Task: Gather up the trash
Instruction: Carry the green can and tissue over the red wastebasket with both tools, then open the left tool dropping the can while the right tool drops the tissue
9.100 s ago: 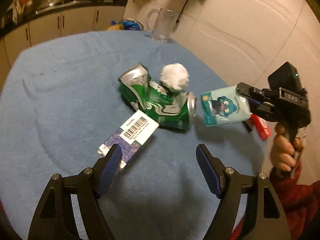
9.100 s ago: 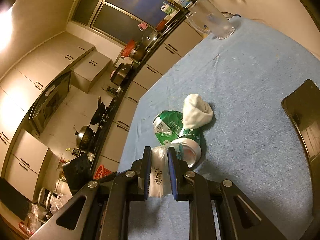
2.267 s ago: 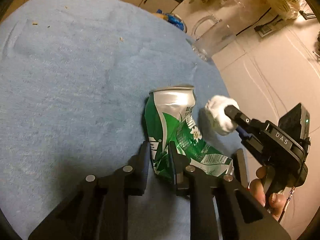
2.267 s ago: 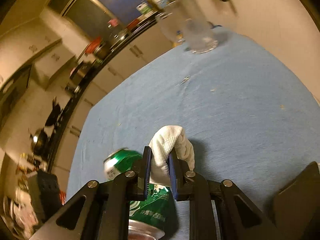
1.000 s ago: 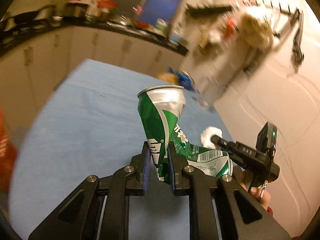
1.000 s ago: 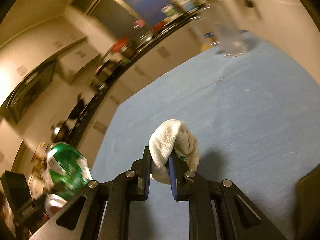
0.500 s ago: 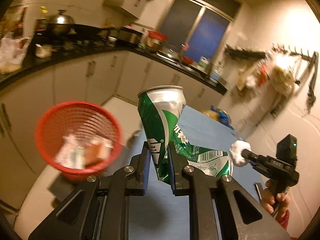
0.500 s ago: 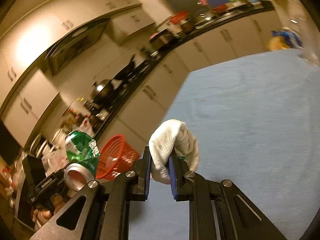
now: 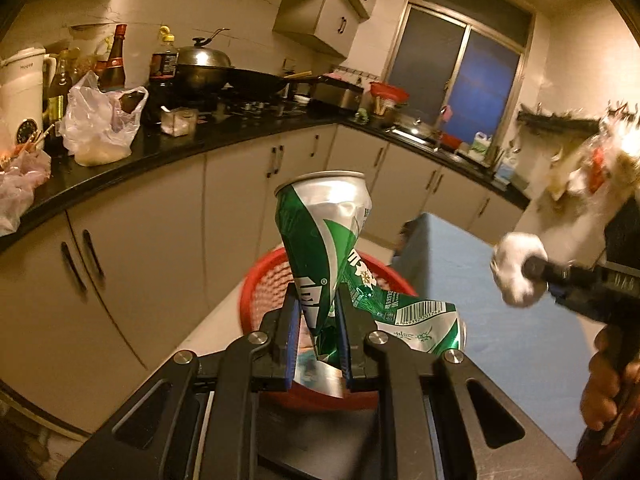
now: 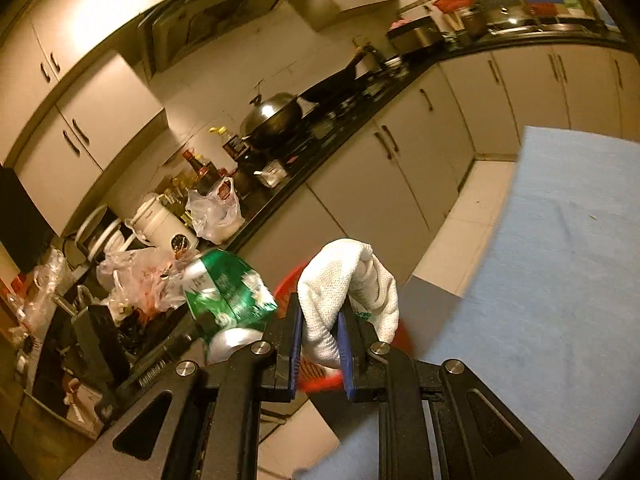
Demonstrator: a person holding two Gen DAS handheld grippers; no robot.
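Kitchen cabinets (image 9: 168, 240) with flat pale doors and dark bar handles ran under a glossy black countertop (image 9: 168, 148), which carried a domed steel wok lid (image 9: 204, 56), bottles and crinkled plastic bags. A table (image 10: 560, 280) covered in a matt, fine-napped blue cloth filled the right side of the right wrist view, its near left edge standing above the tiled floor. Beyond that edge, on the floor, stood a round red basket (image 9: 264, 280) of open plastic mesh, largely hidden behind the held items in both views.

The left gripper (image 9: 318, 332), black with blue pads, was clamped on a crushed green-and-silver aluminium can (image 9: 320, 232). The can was folded at its middle: one half rose upright with its circular rim on top, the other bent away to the right and showed a barcode. It hung in the air in front of the basket's rim.

The right gripper (image 10: 318, 344), of the same build, was closed on a crumpled white paper towel (image 10: 340, 284) with a dimpled, embossed texture, bunched into a soft rounded wad above the pads. It was held off the table, past the left edge, with the red basket showing behind it. A hand (image 9: 608, 384) gripped the right gripper's handle at the right edge of the left wrist view.
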